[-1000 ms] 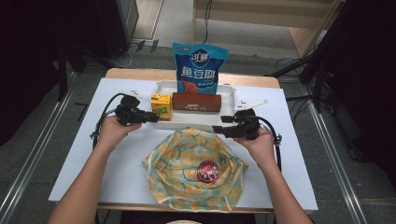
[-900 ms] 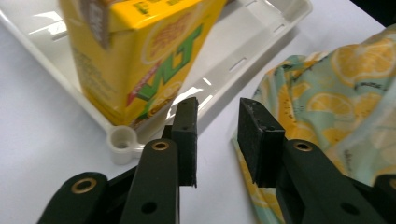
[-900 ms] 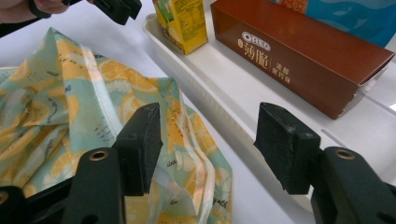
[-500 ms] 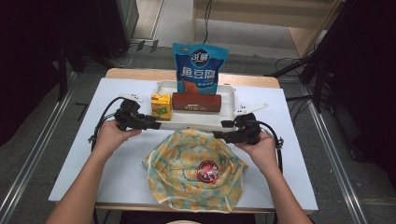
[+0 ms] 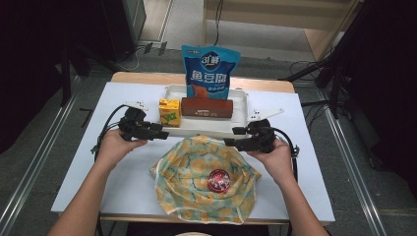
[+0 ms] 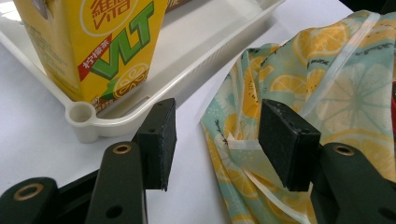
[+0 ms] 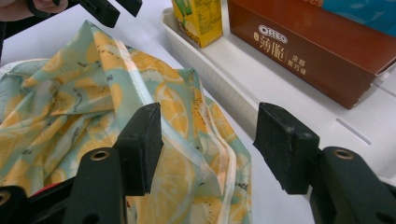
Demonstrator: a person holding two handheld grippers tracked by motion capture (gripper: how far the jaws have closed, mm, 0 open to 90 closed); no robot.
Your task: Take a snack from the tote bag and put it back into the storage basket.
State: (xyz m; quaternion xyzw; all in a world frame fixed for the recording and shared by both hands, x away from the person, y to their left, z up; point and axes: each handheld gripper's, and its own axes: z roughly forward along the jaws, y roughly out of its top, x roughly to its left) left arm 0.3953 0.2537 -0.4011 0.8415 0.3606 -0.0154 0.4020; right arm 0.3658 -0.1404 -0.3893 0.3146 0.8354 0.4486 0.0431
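Observation:
A lemon-print fabric bag (image 5: 204, 179) lies crumpled on the white table, with a red round tin (image 5: 219, 180) resting in it. At the bag's far left corner my left gripper (image 5: 160, 132) is open. Its jaws have just been opening, and the bag's edge (image 6: 243, 140) lies loose under the gap of my left gripper (image 6: 212, 126), with no pad pressing on it. My right gripper (image 5: 235, 136) stands open at the bag's far right corner. In the right gripper view, my right gripper (image 7: 208, 128) has the bag's hem (image 7: 196, 140) running below its gap, untouched.
Just beyond both grippers a white tray (image 5: 173, 91) holds a yellow VLT carton (image 5: 169, 112), a brown Oreo box (image 5: 206, 107) and an upright blue snack bag (image 5: 210, 71). The tray's rim (image 6: 121, 119) is close to my left jaw.
The left gripper's jaws stand wider apart than a second ago. Both hands have barely shifted, and the bag lies as it did.

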